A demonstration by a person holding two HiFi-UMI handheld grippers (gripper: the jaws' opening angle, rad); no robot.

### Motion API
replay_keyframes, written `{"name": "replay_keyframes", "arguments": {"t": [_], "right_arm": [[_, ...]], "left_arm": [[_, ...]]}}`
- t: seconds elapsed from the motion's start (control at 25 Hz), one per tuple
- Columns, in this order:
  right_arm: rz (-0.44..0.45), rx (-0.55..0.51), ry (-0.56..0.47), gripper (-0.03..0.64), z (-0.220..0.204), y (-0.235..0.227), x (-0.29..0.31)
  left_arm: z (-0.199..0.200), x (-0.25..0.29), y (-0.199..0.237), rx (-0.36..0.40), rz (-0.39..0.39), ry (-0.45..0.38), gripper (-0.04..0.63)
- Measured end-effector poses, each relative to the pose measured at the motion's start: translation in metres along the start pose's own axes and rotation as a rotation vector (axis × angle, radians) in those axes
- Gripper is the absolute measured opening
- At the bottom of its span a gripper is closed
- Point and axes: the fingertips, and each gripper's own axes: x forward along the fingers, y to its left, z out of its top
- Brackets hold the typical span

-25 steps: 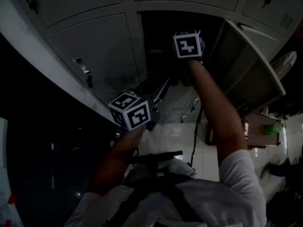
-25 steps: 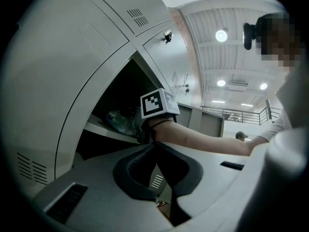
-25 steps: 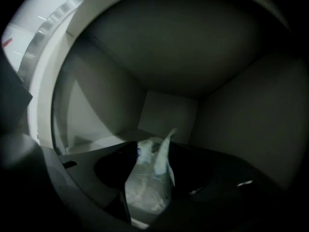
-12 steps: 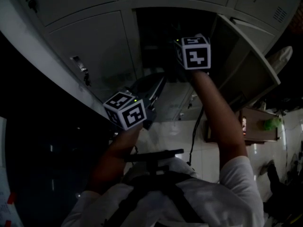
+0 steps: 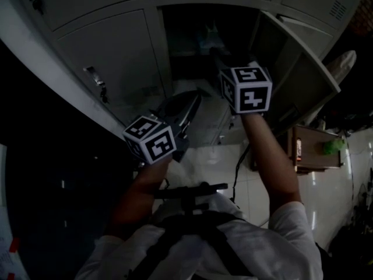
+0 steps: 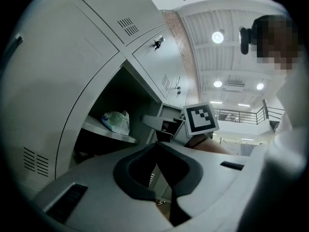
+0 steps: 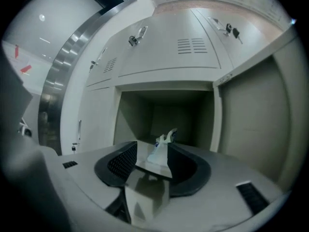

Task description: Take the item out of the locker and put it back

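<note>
R gripper (image 7: 152, 148): jaws wide apart, nothing pinched, pads touch nothing. It sits just outside the open locker compartment (image 7: 164, 111), aimed approx level into it. Task item = white plastic bag (image 7: 162, 143), crumpled, lying on the compartment shelf (image 6: 108, 133), apart from both grippers. In the R gripper view the bag lines up w/ the gap betw the jaws but lies farther in. Open door (image 5: 300, 63) is swung out to the right of the compartment. L gripper (image 6: 155, 148): jaws together at the tips, empty, held nearer + left of the R one, in front of the closed door (image 5: 111, 51) left of the compartment. Head view is dark, bag hard to make out there.
</note>
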Motion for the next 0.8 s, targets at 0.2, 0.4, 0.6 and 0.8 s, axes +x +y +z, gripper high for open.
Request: {"name": "replay_keyframes", "arguments": {"t": [0.2, 0.4, 0.6, 0.8], "right_arm": [[0.009, 0.021, 0.009, 0.199, -0.015, 0.006, -0.022], [0.000, 0.028, 0.014, 0.198, -0.027, 0.008, -0.041], [0.014, 0.055, 0.009, 0.169, -0.036, 0.017, -0.060], [0.027, 0.092, 0.019, 0.152, -0.049, 0.026, -0.077]], "left_arm": [[-0.006, -0.008, -0.006, -0.002, -0.004, 0.004, -0.003], [-0.007, -0.017, -0.011, -0.005, -0.005, 0.003, -0.005], [-0.008, -0.026, -0.016, 0.002, -0.003, 0.004, -0.005], [-0.014, -0.033, -0.017, -0.006, -0.002, 0.011, -0.005]]}}
